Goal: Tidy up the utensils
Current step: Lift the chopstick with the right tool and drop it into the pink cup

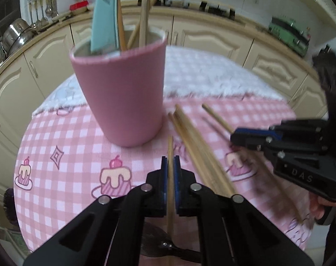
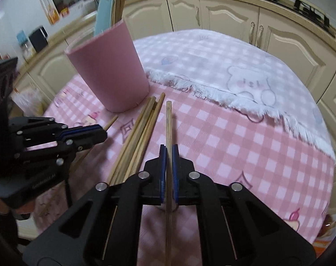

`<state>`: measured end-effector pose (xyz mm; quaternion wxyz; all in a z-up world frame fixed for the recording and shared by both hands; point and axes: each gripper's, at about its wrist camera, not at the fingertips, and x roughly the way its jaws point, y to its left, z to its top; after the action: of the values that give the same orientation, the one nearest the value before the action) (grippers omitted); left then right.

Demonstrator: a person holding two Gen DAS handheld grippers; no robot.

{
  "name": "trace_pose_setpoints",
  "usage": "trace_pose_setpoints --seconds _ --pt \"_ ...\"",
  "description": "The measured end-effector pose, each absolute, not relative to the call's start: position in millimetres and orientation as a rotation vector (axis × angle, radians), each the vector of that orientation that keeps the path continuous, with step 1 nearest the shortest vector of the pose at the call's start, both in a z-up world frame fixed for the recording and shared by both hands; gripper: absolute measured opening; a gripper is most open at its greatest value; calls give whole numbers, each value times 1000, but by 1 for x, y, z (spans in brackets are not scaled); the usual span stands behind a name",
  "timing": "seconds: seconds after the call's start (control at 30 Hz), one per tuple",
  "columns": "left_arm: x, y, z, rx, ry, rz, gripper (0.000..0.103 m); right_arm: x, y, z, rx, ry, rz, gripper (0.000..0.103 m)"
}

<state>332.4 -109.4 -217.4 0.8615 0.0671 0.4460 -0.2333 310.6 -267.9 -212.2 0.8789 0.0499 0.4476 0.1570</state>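
Observation:
A pink cup (image 1: pixel 121 93) stands on the checked tablecloth and holds a light blue spatula (image 1: pixel 104 15) and several wooden chopsticks (image 1: pixel 145 11). It also shows in the right wrist view (image 2: pixel 108 66). My left gripper (image 1: pixel 170 166) is shut on a wooden chopstick (image 1: pixel 170 148), just in front of the cup. My right gripper (image 2: pixel 169 155) is shut on another wooden chopstick (image 2: pixel 168 119), right of the cup. A bundle of loose chopsticks (image 1: pixel 194 141) lies on the cloth between the two grippers, and shows in the right wrist view too (image 2: pixel 141 137).
The round table carries a pink checked cloth (image 2: pixel 234 144) and a white fringed cloth (image 2: pixel 223 62) at the back. Cream kitchen cabinets (image 1: pixel 212 37) ring the table. Pots and hanging utensils (image 1: pixel 23 28) sit on the counter at far left.

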Motion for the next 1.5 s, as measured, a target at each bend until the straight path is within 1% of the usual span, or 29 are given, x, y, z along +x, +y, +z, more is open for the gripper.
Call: trace_pose_setpoints --seconds 0.1,0.6,0.83,1.23,1.5 --pt "326 -106 -205 110 878 -489 5 302 -274 -201 126 876 350 6" --pt "302 -66 -143 -121 457 -502 4 274 -285 -153 231 632 396 6" --pt "286 -50 -111 -161 302 -458 4 256 -291 -128 278 485 386 6" --pt "268 -33 -80 -179 225 -442 4 255 -274 -103 266 388 453 6" --pt "277 -34 -59 -155 193 -431 5 271 -260 -61 252 275 460 6"
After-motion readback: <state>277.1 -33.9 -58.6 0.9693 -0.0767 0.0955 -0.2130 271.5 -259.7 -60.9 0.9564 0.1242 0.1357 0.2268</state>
